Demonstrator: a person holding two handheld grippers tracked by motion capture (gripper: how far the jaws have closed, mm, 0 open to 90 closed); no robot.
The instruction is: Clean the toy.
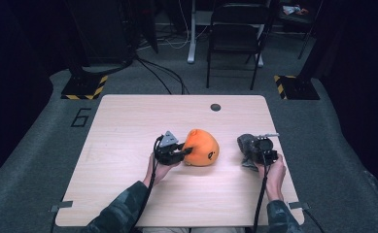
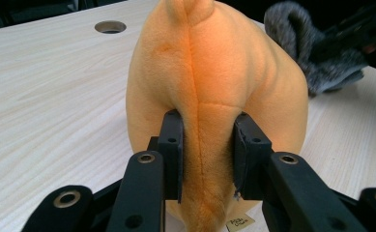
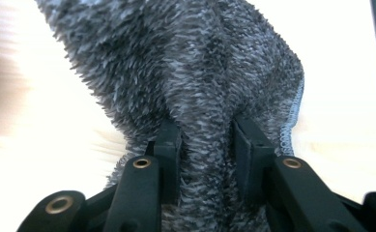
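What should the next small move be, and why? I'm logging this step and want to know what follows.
Probably bring the right gripper, pinching a fold of the grey cloth, across to the orange plush toy. The left gripper is clamped on the toy's seam, steadying it on the table, and the cloth lies apart to the toy's right, so wiping looks likely.

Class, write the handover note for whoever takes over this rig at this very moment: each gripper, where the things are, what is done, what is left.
Left gripper: shut on a fold of the orange plush toy, mid-table.
Right gripper: pinching the grey fuzzy cloth, at the table's right side.
Done: both things gripped.
Left: probably bringing cloth and toy together; they lie apart in the high view.
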